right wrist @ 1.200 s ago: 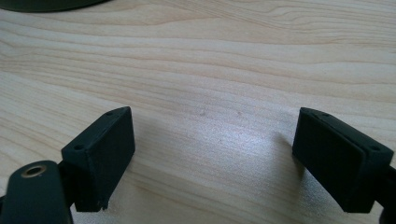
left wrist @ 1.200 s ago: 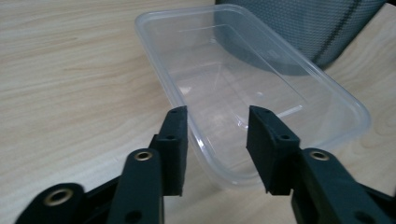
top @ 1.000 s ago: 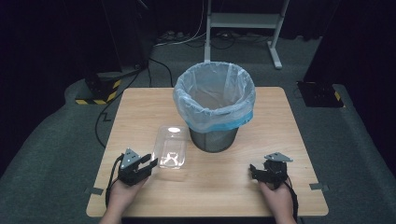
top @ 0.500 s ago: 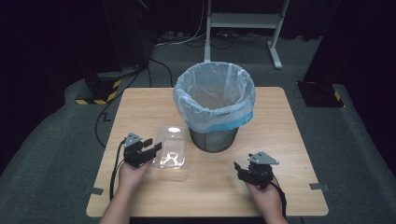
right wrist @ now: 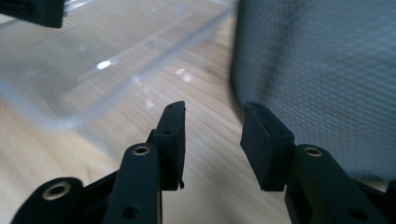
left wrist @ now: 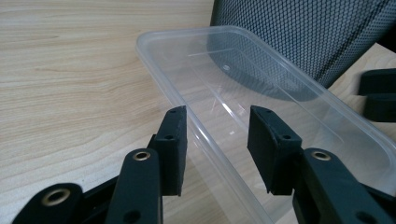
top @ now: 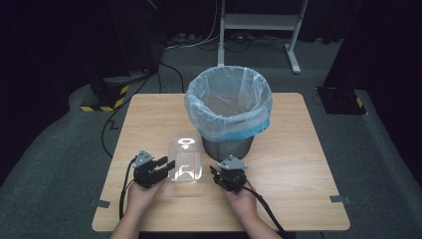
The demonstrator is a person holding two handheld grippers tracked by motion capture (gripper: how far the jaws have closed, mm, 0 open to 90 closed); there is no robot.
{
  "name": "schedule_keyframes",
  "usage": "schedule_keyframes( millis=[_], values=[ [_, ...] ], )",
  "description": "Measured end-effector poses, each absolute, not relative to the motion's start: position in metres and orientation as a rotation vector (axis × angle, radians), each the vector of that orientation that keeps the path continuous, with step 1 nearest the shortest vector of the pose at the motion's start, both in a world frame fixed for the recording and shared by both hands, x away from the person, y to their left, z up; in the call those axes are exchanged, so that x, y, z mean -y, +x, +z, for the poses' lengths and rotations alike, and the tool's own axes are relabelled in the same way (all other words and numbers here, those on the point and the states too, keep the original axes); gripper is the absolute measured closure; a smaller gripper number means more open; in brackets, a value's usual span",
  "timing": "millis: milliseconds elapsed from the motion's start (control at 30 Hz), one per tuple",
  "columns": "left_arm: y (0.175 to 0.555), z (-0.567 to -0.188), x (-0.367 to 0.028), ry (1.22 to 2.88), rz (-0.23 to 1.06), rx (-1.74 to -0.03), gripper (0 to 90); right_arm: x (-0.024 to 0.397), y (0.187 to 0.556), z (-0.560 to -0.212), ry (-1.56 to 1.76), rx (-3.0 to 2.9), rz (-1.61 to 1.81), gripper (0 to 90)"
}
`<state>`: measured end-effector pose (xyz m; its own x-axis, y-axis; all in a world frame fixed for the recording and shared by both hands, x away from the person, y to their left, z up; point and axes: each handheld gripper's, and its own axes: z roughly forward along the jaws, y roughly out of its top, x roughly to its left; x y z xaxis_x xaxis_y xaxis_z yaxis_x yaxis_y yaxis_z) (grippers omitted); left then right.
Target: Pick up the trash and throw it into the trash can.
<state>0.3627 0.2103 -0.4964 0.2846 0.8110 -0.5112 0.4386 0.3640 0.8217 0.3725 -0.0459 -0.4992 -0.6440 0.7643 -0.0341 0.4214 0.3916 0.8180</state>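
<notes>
I sit at a light wooden table [top: 149,119] with a two-jaw gripper in each hand. A clear plastic container [top: 185,159], shallow and rectangular with rounded corners, lies flat on the table a little left of centre, towards my near side. Just beyond it to the right stands a dark mesh waste bin [top: 229,147] lined with a pale blue plastic bag [top: 229,104]; the container's far right corner sits close to the bin's base.

My left gripper [top: 161,167] is at the container's near left edge. In the left gripper view its jaws are partly open and straddle the container's long rim [left wrist: 205,135], one jaw outside the wall and one over the inside. The pads do not press on the plastic, so nothing is gripped. These jaws have just closed a little.

My right gripper [top: 224,174] is on the near right of the container, just in front of the bin. In the right gripper view its jaws have just been closing and stand partly open over bare wood, with nothing between them. The container [right wrist: 93,60] lies blurred to its left and the bin's mesh wall [right wrist: 317,70] to its right.
</notes>
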Motion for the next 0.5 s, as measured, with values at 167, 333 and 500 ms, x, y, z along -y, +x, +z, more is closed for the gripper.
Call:
schedule_keyframes(
  millis=[167, 333, 500],
  values=[
    [0.355, -0.496, -0.209, 1.277, 0.409, -1.334, 54.3, 0.016, 0.376, -0.506, 0.973, -2.296, 1.138, 63.5],
    [0.325, -0.497, -0.206, 1.291, 0.378, -1.313, 55.8, 0.025, 0.351, -0.497, 0.954, -2.303, 1.193, 62.2],
    [0.296, -0.499, -0.177, 1.329, 0.35, -1.245, 55.7, 0.055, 0.324, -0.494, 0.953, -2.256, 1.221, 61.4]
  ],
)
